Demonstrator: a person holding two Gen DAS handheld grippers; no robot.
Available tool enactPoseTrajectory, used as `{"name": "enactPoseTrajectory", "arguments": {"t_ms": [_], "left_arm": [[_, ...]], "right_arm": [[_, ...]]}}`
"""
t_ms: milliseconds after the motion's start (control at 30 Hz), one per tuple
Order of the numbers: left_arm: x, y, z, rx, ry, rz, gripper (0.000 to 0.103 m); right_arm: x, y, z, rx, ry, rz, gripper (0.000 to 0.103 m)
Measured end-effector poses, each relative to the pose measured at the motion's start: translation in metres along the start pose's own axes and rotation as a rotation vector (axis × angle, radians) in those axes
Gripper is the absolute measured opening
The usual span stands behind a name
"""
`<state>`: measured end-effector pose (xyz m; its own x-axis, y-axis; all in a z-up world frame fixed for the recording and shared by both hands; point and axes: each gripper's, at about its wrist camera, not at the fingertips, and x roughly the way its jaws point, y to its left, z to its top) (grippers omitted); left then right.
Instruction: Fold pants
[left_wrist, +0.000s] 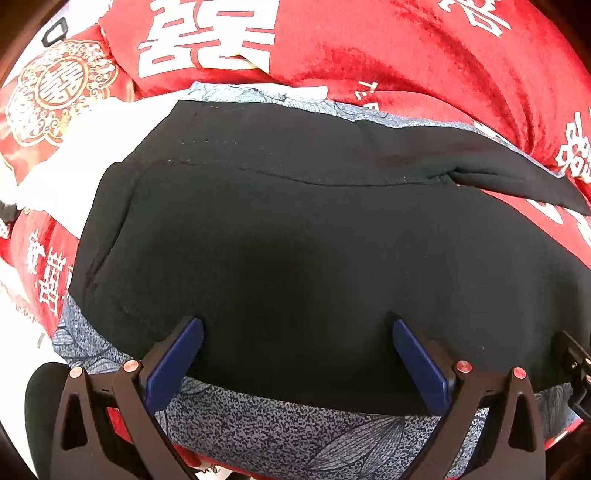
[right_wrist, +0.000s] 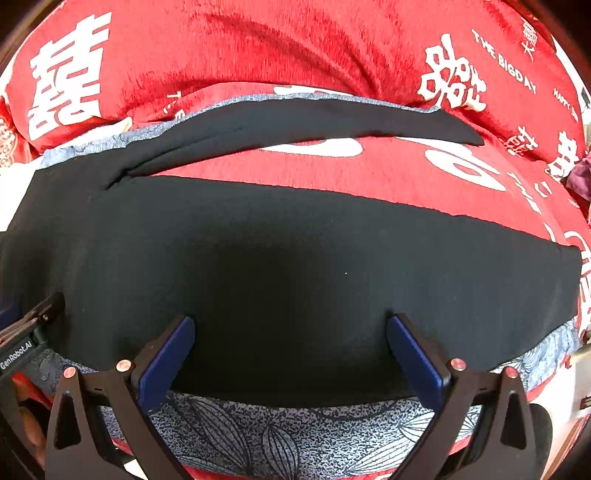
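Black pants (left_wrist: 295, 229) lie flat on a grey-blue leaf-patterned cloth (left_wrist: 295, 432), waist end toward the left in the left wrist view. In the right wrist view the pants (right_wrist: 295, 266) spread into two legs, the far leg (right_wrist: 332, 122) angled away with red fabric showing between them. My left gripper (left_wrist: 297, 328) is open, its blue fingers (left_wrist: 173, 362) resting over the pants' near edge. My right gripper (right_wrist: 290, 325) is open too, fingers (right_wrist: 415, 362) over the near leg's edge. Neither holds cloth.
A red bedspread with white characters (left_wrist: 369, 44) covers the surface behind and around the pants; it also fills the right wrist view (right_wrist: 258, 48). White fabric (left_wrist: 74, 155) lies at the left. The other gripper's body shows at each view's edge (right_wrist: 26, 339).
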<state>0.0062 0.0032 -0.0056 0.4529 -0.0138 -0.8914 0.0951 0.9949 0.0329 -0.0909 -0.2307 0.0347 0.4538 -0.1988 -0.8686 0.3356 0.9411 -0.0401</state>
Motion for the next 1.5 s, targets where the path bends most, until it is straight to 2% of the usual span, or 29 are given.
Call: {"name": "enactPoseTrajectory", "arguments": {"t_ms": [67,233,300,467,733,800,833,933,1133,1233,1500], "left_arm": [[-0.001,0.0,-0.001,0.003,0.004,0.005,0.102],[-0.004,-0.001,0.0,0.028,-0.048,0.062,0.102],[-0.005,-0.001,-0.001,0.029,-0.04,0.065,0.102],[-0.007,0.002,-0.002,0.007,-0.034,0.038,0.102],[-0.011,0.002,0.012,0.007,0.025,0.02,0.102],[-0.023,0.006,0.018,-0.001,-0.002,0.025,0.102],[-0.033,0.009,0.021,-0.012,-0.038,0.039,0.102],[-0.049,0.015,0.031,-0.013,-0.077,0.041,0.102],[-0.064,0.034,0.051,-0.039,-0.073,0.009,0.102],[-0.063,0.045,0.056,-0.067,-0.075,0.032,0.102],[-0.06,0.055,0.052,-0.056,-0.091,0.066,0.102]], "right_arm": [[0.0,0.001,0.001,-0.005,0.007,0.003,0.103],[0.0,0.0,-0.002,-0.007,-0.016,-0.003,0.103],[0.0,-0.001,-0.003,-0.012,-0.021,-0.021,0.103],[0.0,0.0,-0.005,-0.016,-0.025,-0.041,0.103],[0.002,0.001,0.001,-0.054,0.022,-0.01,0.103],[-0.001,0.001,0.007,-0.085,0.03,-0.013,0.103],[-0.008,0.002,0.01,-0.102,0.004,-0.014,0.103],[-0.031,0.007,0.019,-0.129,-0.077,0.07,0.103],[-0.06,0.041,0.035,-0.222,-0.144,0.139,0.103],[-0.065,0.054,0.04,-0.227,-0.161,0.167,0.103],[-0.062,0.069,0.043,-0.26,-0.142,0.222,0.103]]}}
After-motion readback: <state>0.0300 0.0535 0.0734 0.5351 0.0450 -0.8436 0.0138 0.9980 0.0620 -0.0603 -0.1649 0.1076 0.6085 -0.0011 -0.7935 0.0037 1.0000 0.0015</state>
